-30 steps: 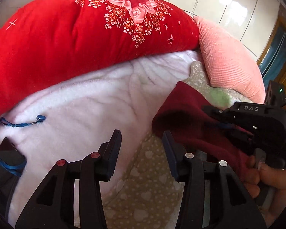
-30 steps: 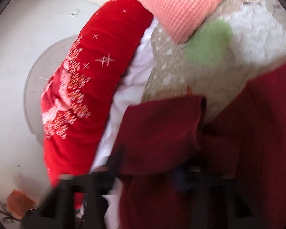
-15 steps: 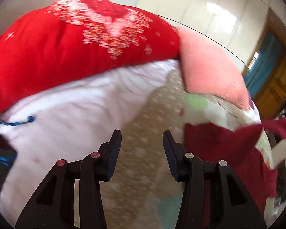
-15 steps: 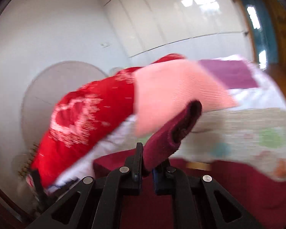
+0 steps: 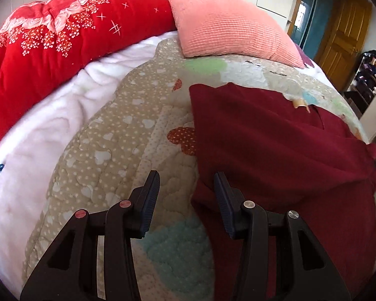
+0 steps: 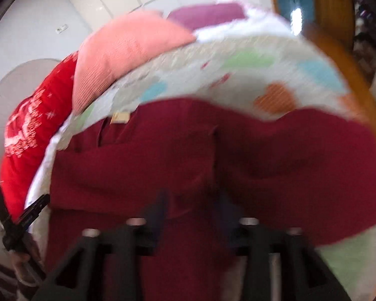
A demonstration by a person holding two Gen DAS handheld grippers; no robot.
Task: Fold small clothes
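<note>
Soft bed quilt (image 5: 117, 135) is holding my dark red top (image 5: 275, 150), lying below the pink pillow (image 5: 233, 30). Both hand-held grippers, left (image 5: 186, 188) and right (image 6: 193, 208), are spreading open, right just letting go. Next, I should pinch one edge neatly.

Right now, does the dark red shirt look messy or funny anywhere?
Yes. The dark red garment lies rumpled on the quilt, unfolded, with a tan tag showing at its far edge.
</note>
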